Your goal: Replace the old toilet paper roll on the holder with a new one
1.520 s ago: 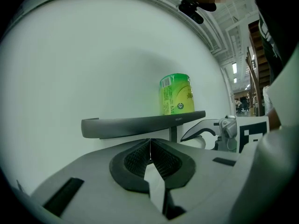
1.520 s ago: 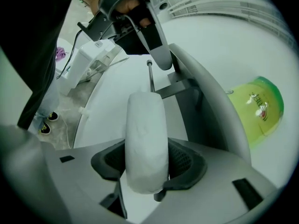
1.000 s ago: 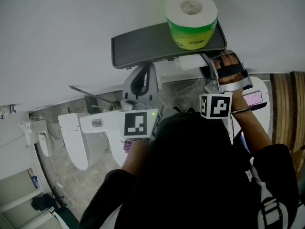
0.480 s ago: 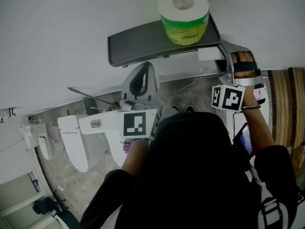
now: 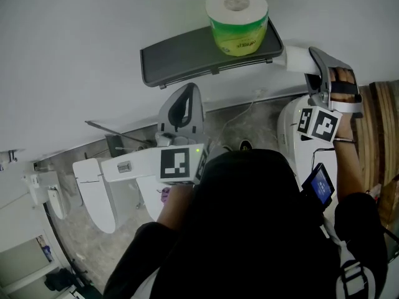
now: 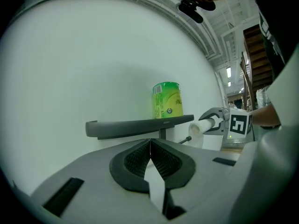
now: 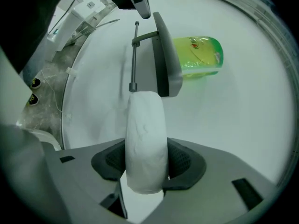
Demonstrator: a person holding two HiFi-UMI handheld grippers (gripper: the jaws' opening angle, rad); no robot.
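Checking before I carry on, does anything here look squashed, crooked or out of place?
Only the white roll in the right gripper: thin and dented, it sticks out from between the fingers, off the holder's bare rod. The green-wrapped roll stands upright on the shelf; nothing is spilled.

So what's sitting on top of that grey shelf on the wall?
One toilet paper roll in a green wrapper, standing upright near the shelf's right-hand end. The patch of shelf beneath it is covered.
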